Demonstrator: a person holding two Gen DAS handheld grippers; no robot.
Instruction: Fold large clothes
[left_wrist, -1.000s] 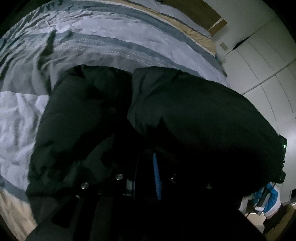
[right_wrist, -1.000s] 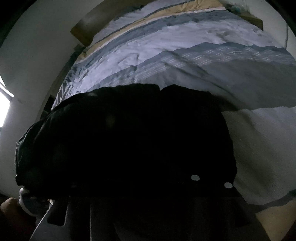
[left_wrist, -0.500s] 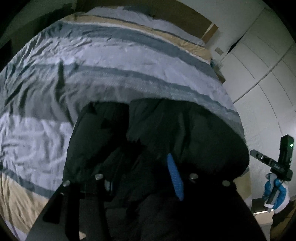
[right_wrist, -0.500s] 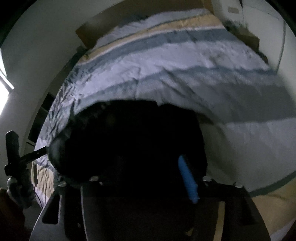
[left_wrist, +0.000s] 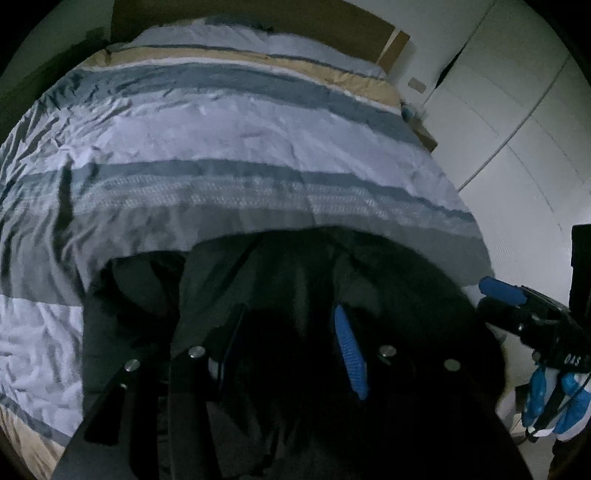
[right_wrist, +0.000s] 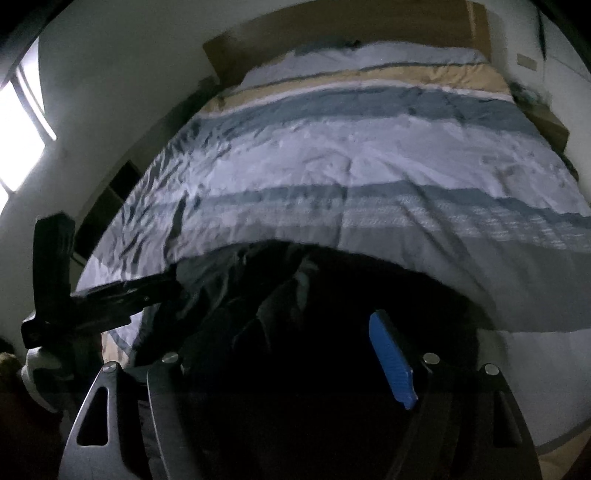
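Note:
A black jacket (left_wrist: 295, 266) lies bunched on the near part of the striped duvet (left_wrist: 221, 129). My left gripper (left_wrist: 288, 314) hovers above it, jaws apart and blue pad (left_wrist: 349, 354) bare, with no cloth pinched. In the right wrist view the jacket (right_wrist: 240, 288) fills the lower middle. My right gripper (right_wrist: 291, 332) hangs over it with its jaws opening; the blue pad (right_wrist: 391, 362) is clear of the cloth. Each gripper shows in the other's view: the right gripper (left_wrist: 517, 306) at the jacket's right end, the left gripper (right_wrist: 122, 295) at its left end.
The bed stretches away to a brown headboard (left_wrist: 258, 18). White wardrobe doors (left_wrist: 517, 129) stand right of the bed and a bright window (right_wrist: 18, 129) is on the left wall. A gloved hand (left_wrist: 554, 398) holds the right gripper.
Both grippers have opened, let go of the black jacket, and lifted up and back from it. The jacket now looks smaller and more of the bed shows.

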